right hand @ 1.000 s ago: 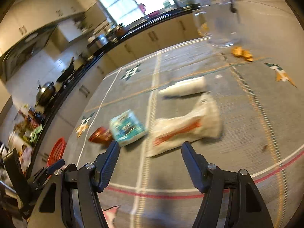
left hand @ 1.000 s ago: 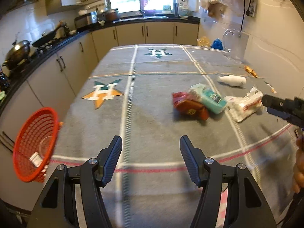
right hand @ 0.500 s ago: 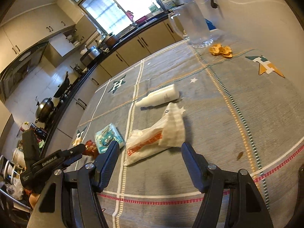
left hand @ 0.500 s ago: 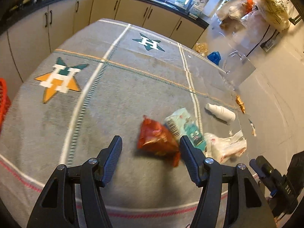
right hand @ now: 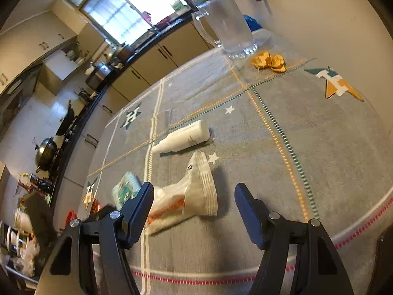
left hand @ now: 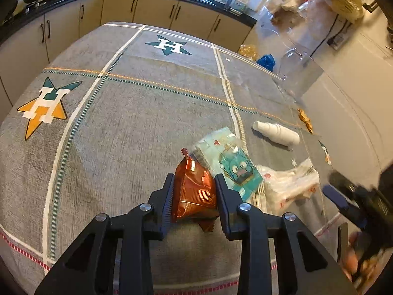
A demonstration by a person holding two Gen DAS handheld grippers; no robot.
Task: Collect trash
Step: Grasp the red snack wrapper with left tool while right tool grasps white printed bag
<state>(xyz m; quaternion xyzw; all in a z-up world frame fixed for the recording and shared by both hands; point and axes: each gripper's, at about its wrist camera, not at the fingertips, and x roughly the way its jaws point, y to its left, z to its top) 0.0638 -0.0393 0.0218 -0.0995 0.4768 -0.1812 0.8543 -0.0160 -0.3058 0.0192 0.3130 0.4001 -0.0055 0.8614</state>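
Grey cloth covers the counter (left hand: pixel 127 132), and most trash lies there uncollected — teal packet (left hand: pixel 235 164), white bottle (right hand: pixel 183 137), plastic bag (right hand: pixel 186 199). Your left hand-held gripper (left hand: pixel 194 191) pinches the orange wrapper (left hand: pixel 194 186); your right hand-held gripper (right hand: pixel 194 204) gapes wide at the bag.

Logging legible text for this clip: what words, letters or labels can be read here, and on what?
"H": on the teal star woven into the tablecloth.
"H": on the orange-and-teal star.
Print on the red snack packet, teal packet and white bag: too blurred to read.
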